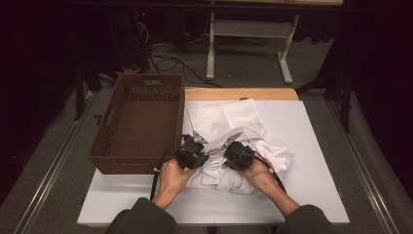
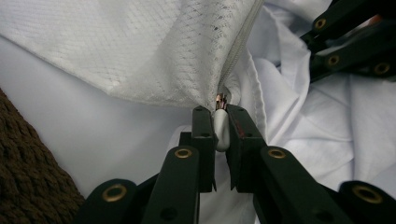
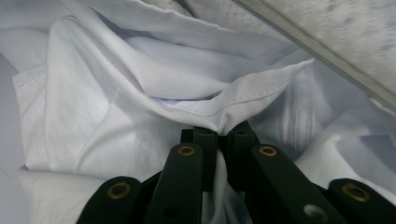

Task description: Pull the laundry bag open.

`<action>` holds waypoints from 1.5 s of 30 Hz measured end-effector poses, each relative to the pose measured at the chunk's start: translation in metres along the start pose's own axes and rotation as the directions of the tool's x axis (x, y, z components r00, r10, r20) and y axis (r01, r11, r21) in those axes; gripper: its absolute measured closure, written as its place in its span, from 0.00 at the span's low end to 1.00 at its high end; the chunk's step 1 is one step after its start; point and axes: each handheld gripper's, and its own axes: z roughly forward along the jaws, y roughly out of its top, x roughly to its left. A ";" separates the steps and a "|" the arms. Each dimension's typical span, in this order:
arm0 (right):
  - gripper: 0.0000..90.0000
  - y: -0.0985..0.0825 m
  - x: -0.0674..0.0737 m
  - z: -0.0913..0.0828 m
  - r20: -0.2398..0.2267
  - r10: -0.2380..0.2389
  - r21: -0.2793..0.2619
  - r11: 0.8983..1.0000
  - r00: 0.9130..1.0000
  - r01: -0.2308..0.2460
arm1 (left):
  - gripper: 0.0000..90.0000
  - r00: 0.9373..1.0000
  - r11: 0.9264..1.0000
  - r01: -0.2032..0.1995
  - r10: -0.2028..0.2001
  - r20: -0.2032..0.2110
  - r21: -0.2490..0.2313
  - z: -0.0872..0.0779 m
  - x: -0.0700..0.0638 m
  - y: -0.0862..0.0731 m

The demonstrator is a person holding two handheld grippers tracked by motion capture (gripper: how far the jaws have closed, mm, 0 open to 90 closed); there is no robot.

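At the left of the white worktop (image 1: 311, 161) stands a brown wicker basket (image 1: 139, 122), its inside bare; no label or writing can be read on it or anywhere else. Just right of it the left gripper (image 1: 194, 152) has its jaws closed narrow on the white zip pull (image 2: 221, 128) of a white mesh laundry bag (image 1: 225, 118), which lies spread on the worktop towards the far edge. A small copper-coloured slider shows just above the pull, at the end of the bag's zip line. Next comes a crumpled white garment (image 1: 272, 158), heaped at the bag's mouth near the middle of the worktop. The right gripper (image 1: 237, 155), beside the left one, has its jaws pinched shut on a folded hem of that garment (image 3: 219, 116).
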 end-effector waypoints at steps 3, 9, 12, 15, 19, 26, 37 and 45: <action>0.98 -0.002 -0.007 -0.009 0.034 0.024 -0.039 0.999 0.999 -0.023 | 0.91 1.000 1.000 -0.002 0.002 0.000 0.000 0.000 0.000 0.000; 0.99 -0.007 -0.031 -0.018 0.123 0.118 -0.086 0.990 0.985 -0.108 | 0.92 1.000 0.999 -0.002 0.002 -0.003 -0.046 -0.010 -0.002 -0.001; 0.99 -0.005 -0.039 -0.001 0.150 0.117 -0.028 0.993 0.982 -0.114 | 0.92 1.000 0.999 0.002 -0.002 -0.004 -0.038 -0.007 -0.001 -0.001; 0.99 -0.002 -0.046 0.008 0.161 0.131 -0.009 0.991 0.978 -0.132 | 0.92 1.000 1.000 -0.001 0.001 -0.012 -0.029 -0.006 0.000 -0.001; 0.98 0.001 -0.056 0.014 0.195 0.157 0.002 0.987 0.968 -0.160 | 0.92 1.000 0.999 0.005 -0.005 -0.008 -0.033 -0.007 0.000 -0.001; 0.87 -0.006 -0.048 0.003 0.149 0.152 -0.009 0.988 0.977 -0.152 | 0.91 1.000 1.000 -0.001 0.001 -0.010 -0.017 -0.006 -0.001 -0.002; 0.58 -0.012 -0.020 -0.047 0.046 0.133 -0.102 0.986 0.990 -0.128 | 0.91 1.000 1.000 0.011 -0.011 -0.002 -0.005 -0.003 0.001 -0.002; 0.51 0.000 -0.006 -0.025 -0.013 0.082 -0.054 0.995 0.997 -0.083 | 0.91 1.000 1.000 0.015 -0.015 0.018 -0.004 -0.004 0.003 -0.002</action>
